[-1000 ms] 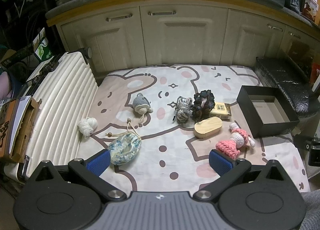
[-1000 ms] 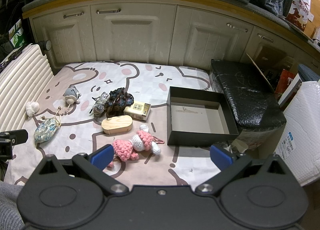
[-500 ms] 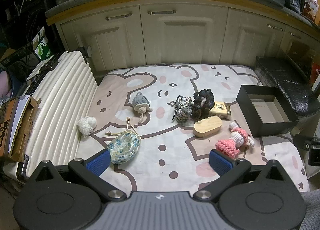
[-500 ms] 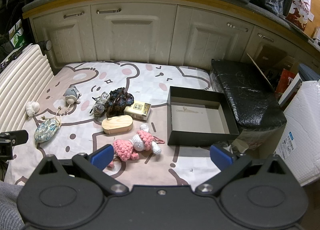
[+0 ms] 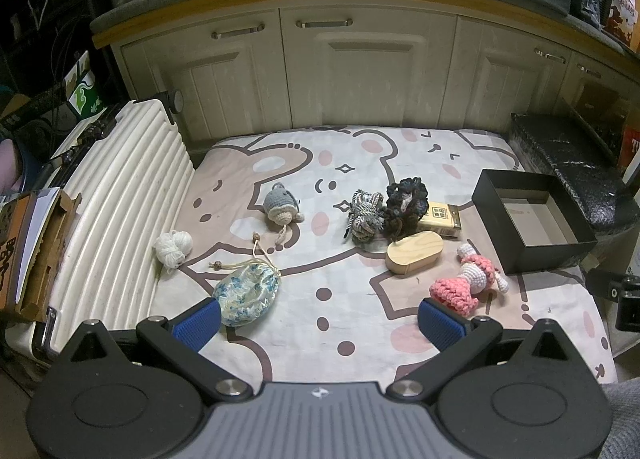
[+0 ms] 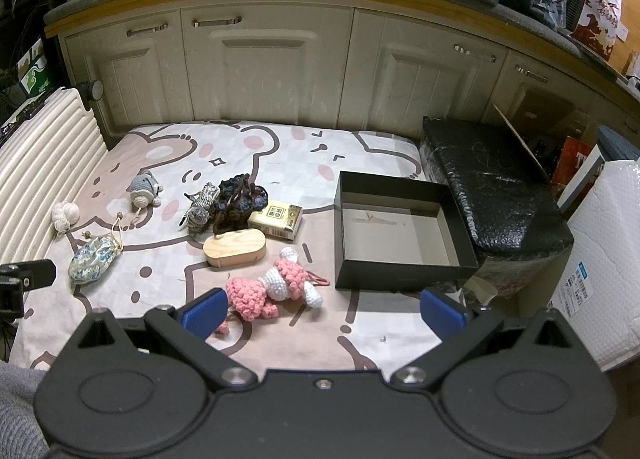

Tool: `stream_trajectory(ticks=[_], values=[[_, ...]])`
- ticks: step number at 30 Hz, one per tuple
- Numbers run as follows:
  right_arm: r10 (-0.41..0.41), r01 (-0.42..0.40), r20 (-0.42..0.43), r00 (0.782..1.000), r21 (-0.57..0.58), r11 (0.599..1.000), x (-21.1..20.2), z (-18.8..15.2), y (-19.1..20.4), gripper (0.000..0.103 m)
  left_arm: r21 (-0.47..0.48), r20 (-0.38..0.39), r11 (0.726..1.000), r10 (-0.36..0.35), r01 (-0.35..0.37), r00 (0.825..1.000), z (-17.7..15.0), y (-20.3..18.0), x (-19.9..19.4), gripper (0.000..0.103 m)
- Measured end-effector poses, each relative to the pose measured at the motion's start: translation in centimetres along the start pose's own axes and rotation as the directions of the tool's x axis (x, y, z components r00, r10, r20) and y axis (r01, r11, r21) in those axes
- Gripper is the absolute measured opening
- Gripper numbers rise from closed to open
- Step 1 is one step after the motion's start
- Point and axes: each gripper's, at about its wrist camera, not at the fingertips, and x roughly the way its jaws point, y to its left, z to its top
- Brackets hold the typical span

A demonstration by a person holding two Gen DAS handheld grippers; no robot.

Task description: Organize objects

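Several small things lie on a cartoon-print mat: a blue floral pouch, a white yarn ball, a grey crochet toy, a striped rope knot, a dark crochet bundle, a yellow card pack, a wooden oval case and a pink crochet doll. An empty black box stands at the right. My left gripper is open above the mat's near edge. My right gripper is open, near the doll and the box.
A white ribbed suitcase lies along the mat's left side. Cream cabinets close off the back. A black wrapped block sits right of the box, with a white bubble-wrap parcel beyond it.
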Motion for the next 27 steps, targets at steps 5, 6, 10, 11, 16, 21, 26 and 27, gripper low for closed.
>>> stream_trajectory(ticks=[5, 6, 10, 11, 16, 21, 26, 27], values=[[0.000, 0.000, 0.000, 1.000, 0.000, 1.000, 0.05, -0.10, 0.02, 0.103, -0.002, -0.001, 1.000, -0.001, 0.001, 1.000, 0.02, 0.06, 0.01, 0.103], [0.000, 0.000, 0.000, 1.000, 0.000, 1.000, 0.06, -0.12, 0.02, 0.103, -0.002, -0.001, 1.000, -0.001, 0.001, 1.000, 0.00, 0.01, 0.00, 0.103], [0.000, 0.000, -0.001, 1.000, 0.000, 1.000, 0.04, -0.14, 0.05, 0.103, -0.002, -0.001, 1.000, -0.001, 0.001, 1.000, 0.02, 0.07, 0.01, 0.103], [0.001, -0.001, -0.001, 1.000, 0.000, 1.000, 0.05, -0.14, 0.05, 0.103, -0.002, -0.001, 1.000, -0.002, 0.002, 1.000, 0.01, 0.05, 0.00, 0.103], [0.001, -0.001, -0.001, 1.000, 0.000, 1.000, 0.05, -0.16, 0.08, 0.103, -0.003, -0.001, 1.000, -0.002, 0.002, 1.000, -0.05, 0.06, 0.01, 0.103], [0.001, -0.001, -0.001, 1.000, 0.001, 1.000, 0.05, -0.18, 0.02, 0.103, -0.003, -0.001, 1.000, -0.001, 0.001, 1.000, -0.02, 0.09, 0.00, 0.103], [-0.006, 0.006, 0.004, 1.000, -0.004, 1.000, -0.03, -0.23, 0.08, 0.103, 0.007, 0.006, 1.000, 0.025, -0.025, 1.000, -0.35, -0.13, -0.15, 0.103], [-0.009, 0.009, 0.006, 1.000, -0.007, 1.000, -0.05, -0.02, 0.14, 0.103, 0.012, 0.009, 0.999, 0.037, -0.037, 0.999, -0.42, -0.27, -0.20, 0.103]])
